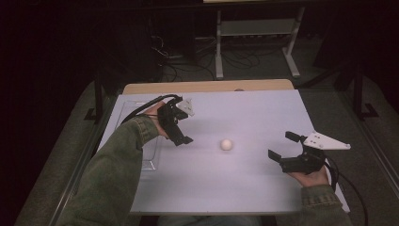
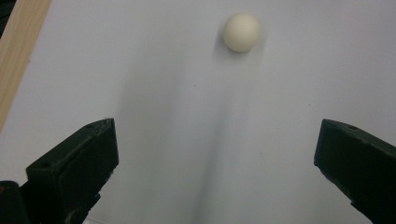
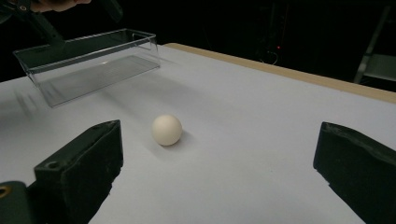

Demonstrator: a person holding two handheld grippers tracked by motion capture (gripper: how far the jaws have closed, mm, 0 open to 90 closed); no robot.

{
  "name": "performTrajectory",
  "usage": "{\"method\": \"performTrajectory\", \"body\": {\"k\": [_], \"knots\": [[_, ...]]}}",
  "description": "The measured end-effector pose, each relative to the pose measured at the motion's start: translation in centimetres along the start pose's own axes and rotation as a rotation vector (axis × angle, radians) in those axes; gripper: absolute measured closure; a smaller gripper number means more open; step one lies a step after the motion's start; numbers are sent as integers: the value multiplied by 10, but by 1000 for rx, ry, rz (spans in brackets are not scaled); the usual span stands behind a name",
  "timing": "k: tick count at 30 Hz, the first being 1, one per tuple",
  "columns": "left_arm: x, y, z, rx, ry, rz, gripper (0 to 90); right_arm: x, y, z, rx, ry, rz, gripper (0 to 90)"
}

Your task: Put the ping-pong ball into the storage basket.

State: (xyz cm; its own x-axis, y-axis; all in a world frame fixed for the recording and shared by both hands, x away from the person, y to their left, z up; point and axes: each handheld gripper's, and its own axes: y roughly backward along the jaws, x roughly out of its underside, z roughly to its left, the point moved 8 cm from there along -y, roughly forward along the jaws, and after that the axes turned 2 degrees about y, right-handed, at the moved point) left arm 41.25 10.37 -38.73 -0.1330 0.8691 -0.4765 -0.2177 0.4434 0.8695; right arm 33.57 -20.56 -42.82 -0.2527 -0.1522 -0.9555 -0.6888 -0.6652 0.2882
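So the little white ball (image 1: 227, 144) just sits on the white table (image 1: 244, 188) between the left gripper (image 1: 181, 126) and right gripper (image 1: 281, 147), both spread wide, holding nothing.

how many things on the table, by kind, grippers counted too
ball: 1
clear plastic bin: 1
grippers: 2, left gripper and right gripper, both open, neither touching the ball
total: 4
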Motion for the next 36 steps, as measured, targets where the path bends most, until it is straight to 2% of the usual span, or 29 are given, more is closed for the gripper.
{"method": "performTrajectory", "body": {"k": [20,36], "knots": [[-9,-14,0,10,-31,56,0,1,0,0,-6,1,6,9],[-14,-27,0,18,-48,82,0,1,1,0,-9,-3,3,9]]}}
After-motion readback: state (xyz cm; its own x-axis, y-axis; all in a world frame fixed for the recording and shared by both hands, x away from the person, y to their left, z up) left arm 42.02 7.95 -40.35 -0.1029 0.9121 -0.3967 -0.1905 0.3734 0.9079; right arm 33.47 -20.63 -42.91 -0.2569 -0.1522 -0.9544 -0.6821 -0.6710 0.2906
